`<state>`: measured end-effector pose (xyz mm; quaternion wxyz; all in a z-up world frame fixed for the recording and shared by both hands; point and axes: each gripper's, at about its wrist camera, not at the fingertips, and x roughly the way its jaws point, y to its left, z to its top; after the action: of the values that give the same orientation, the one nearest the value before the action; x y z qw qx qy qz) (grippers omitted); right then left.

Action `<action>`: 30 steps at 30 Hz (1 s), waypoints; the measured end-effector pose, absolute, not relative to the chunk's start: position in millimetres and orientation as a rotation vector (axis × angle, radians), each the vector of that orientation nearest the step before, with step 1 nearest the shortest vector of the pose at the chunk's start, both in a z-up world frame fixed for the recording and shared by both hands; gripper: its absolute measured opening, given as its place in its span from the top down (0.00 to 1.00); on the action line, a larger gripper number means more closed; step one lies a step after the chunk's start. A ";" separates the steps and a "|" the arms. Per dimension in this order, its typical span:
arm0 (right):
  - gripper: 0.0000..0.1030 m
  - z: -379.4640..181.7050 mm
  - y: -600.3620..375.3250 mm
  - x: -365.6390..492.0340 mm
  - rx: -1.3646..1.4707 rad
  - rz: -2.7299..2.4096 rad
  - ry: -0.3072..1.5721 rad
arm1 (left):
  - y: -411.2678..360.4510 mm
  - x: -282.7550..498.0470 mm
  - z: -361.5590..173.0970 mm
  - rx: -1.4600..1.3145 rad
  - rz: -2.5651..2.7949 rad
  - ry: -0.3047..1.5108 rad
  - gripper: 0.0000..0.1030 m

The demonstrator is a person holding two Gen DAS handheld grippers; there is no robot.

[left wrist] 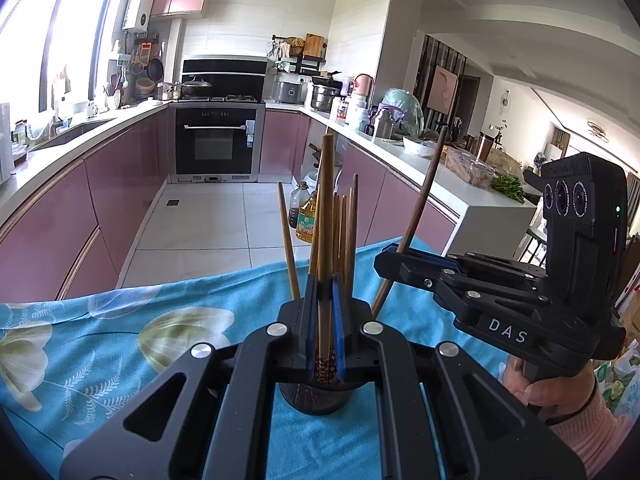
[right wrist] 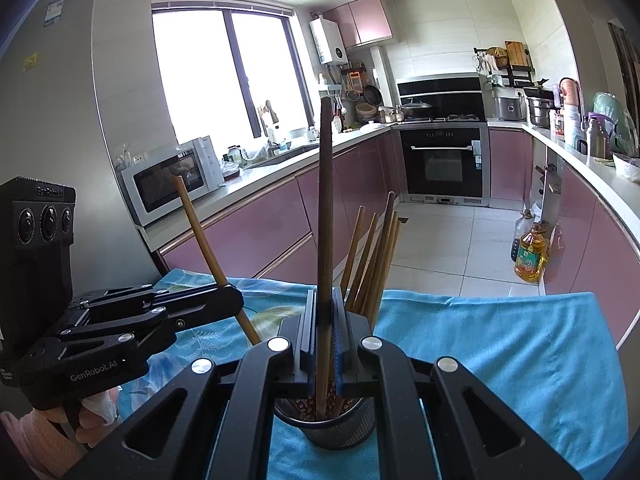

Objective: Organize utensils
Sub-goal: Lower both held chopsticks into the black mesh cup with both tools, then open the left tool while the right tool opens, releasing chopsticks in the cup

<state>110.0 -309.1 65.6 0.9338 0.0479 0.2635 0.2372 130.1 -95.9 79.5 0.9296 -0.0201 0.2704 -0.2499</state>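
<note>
A kitchen scene, shown from two cameras mounted on hand-held tongs above a bench covered with a blue floral cloth (left wrist: 100, 340). A dark mesh holder (right wrist: 340, 424) stands on the cloth, already filled with a bundle of wooden chopsticks (right wrist: 372, 264) leaning upright inside it. The left tongs (left wrist: 325, 320) are closed on one light wooden chopstick (left wrist: 326, 220), held upright with its patterned lower end at the holder's mouth. The right tongs (right wrist: 325, 332) are likewise clamped on a darker chopstick (right wrist: 325, 200), whose lower end appears to dip into the holder. Each pair is gripped by a person's hand in a pink sleeve (left wrist: 592, 424). No loose utensils show on the visible cloth. The sorting looks nearly finished: most chopsticks are in the holder, and what seems left is to let go of these two so they drop in with the rest.
</note>
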 end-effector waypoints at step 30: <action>0.94 41.5 -299.1 125.3 0.088 0.490 0.610 | -104.8 162.4 44.3 0.006 -0.532 0.648 0.92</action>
<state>125.3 -299.1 41.5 0.9235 0.0428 0.2974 0.2386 162.4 -104.8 44.3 0.9135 0.0028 0.3145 -0.2583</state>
